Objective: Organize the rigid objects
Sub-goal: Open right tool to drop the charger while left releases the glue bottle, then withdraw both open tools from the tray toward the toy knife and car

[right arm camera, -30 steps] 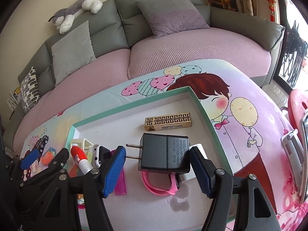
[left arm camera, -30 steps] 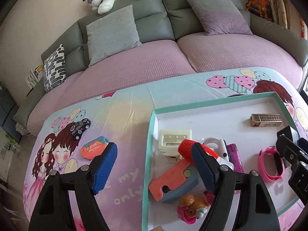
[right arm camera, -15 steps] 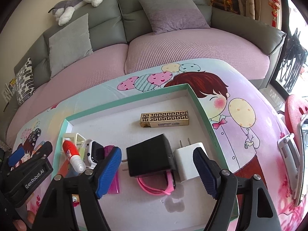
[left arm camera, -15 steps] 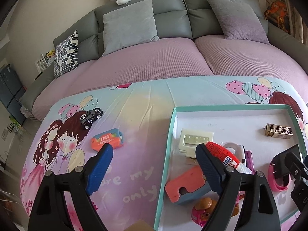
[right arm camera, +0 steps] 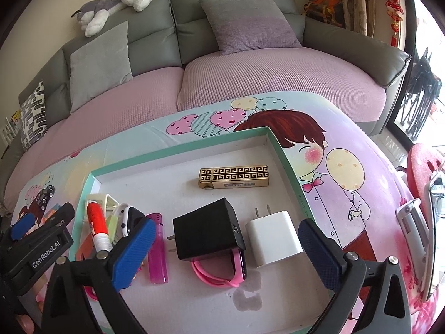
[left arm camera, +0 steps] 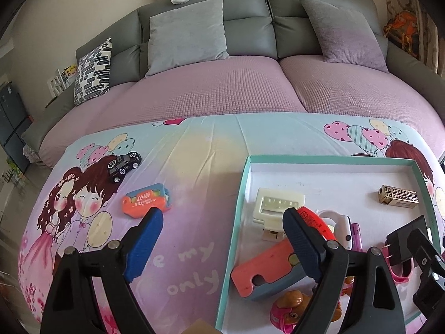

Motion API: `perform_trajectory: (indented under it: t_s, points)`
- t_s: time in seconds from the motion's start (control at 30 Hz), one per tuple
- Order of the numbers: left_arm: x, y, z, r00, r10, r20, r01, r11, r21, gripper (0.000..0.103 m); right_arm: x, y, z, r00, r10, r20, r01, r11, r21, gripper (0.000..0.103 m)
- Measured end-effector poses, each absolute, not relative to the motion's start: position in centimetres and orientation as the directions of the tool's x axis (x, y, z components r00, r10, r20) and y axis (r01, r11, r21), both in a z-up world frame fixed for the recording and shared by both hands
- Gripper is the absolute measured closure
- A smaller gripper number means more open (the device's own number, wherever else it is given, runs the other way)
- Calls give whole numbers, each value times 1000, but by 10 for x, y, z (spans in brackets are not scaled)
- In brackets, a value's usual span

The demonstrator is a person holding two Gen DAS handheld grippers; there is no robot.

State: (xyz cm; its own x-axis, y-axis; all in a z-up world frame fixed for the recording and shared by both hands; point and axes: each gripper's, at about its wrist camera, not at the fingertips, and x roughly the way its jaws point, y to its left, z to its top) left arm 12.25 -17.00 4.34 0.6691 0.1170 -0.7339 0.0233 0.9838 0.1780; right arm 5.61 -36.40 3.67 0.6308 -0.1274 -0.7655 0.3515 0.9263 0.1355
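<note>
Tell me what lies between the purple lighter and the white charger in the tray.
The black plug adapter, resting tilted on a pink wristband, lies between the purple lighter and the white charger, as the right wrist view shows.

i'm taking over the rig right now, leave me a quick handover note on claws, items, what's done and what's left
Right claw: jaws opening, gripping nothing; the black plug adapter lies released in the teal-rimmed white tray, on the pink wristband, beside the white charger.
Left claw: open, empty, above the tray's left edge.
Done: gold patterned box, purple lighter, red glue tube and other items in the tray.
Left: small black toy car and orange-and-blue case on the cartoon-print cloth.
</note>
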Motion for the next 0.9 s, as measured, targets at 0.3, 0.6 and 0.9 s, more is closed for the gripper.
perform_trajectory:
  t_s: [0.3,0.6,0.9]
  points:
    - [123,-163,47,674,116,-729,-4,988,154,14,56,-361,40,642,-116,-758,339,929,145,0]
    - [124,-118,62,675,228,-702,-152,974,170,15,65,-329,50,672,-66,-737,260,954,152,0]
    - [123,-44,69,623,358,-696,-343,924,168,15,75,-288,61,707,12,-707,161,971,177,0]
